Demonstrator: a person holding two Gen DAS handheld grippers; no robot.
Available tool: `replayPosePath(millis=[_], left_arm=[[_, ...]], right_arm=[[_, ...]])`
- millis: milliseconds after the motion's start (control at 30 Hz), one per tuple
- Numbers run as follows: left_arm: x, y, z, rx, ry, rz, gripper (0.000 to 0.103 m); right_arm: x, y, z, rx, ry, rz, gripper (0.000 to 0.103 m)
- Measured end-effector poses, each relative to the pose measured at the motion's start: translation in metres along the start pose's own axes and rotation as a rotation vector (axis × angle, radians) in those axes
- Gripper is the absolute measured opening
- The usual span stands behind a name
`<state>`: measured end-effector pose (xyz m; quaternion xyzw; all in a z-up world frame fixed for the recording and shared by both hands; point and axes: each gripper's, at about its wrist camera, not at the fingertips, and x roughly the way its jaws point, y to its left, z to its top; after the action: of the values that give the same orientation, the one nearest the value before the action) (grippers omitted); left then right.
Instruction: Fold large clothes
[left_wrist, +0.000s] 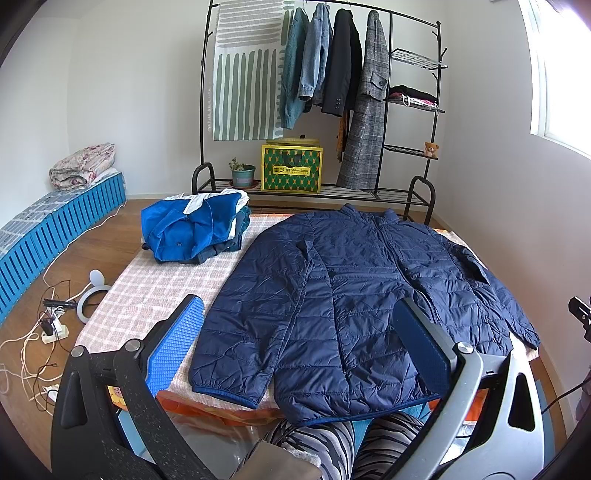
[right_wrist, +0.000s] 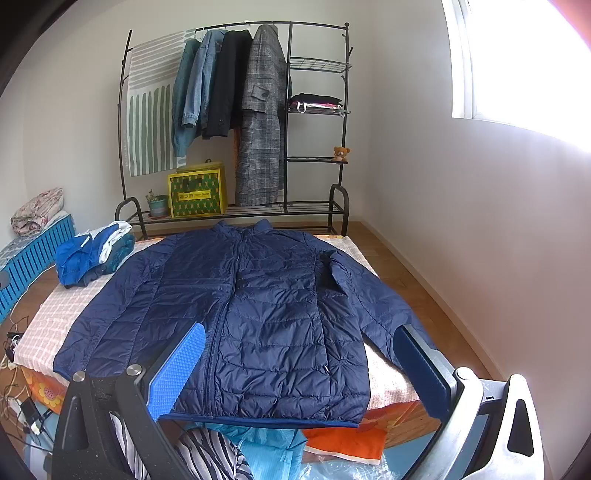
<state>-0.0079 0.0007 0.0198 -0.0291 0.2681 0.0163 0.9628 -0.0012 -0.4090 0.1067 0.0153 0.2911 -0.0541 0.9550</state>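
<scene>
Navy jacket (left_wrist: 354, 295) spread flat, front up, on the checked cover (left_wrist: 147, 291).
I hold the left gripper (left_wrist: 306, 347) and right gripper (right_wrist: 299, 365) wide apart above its hem, gripping nothing.

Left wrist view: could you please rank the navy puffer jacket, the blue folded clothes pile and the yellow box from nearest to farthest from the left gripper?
From the left gripper:
1. Navy puffer jacket, spread directly ahead.
2. Blue folded clothes pile, ahead left.
3. Yellow box, on the rack's bottom shelf.

Left gripper (left_wrist: 301, 343) jaws spread wide, holding nothing. Right gripper (right_wrist: 301, 369) same: wide apart, empty, both pointing far.
</scene>
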Motion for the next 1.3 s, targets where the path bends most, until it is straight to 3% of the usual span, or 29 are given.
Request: replayPosePath(millis=[467,800,1033,1167,1300], left_arm=[[-0.004,0.009,0.003,0.007,-0.008,0.014,0.103],[0.005,0.103,0.025,-0.030,-0.005,0.164,0.103],[-0.001,0.184,0.012,-0.151,-0.008,0.246,0.103],[-0.013,0.221,0.002,-0.208,-0.010,0.297,0.103],[-0.031,0.247,-0.004,-0.250,-0.026,0.364,0.103]], right_arm=[[0.007,0.019,0.011,-0.026,0.000,0.004,0.103],[0.019,0.098,0.029,-0.209,-0.083,0.150,0.103],[0.055,0.203,0.027,-0.369,-0.030,0.376,0.101],[0.080,0.271,0.011,-0.462,0.075,0.576,0.092],[0.104,0.336,-0.020,-0.580,0.210,0.734,0.076]])
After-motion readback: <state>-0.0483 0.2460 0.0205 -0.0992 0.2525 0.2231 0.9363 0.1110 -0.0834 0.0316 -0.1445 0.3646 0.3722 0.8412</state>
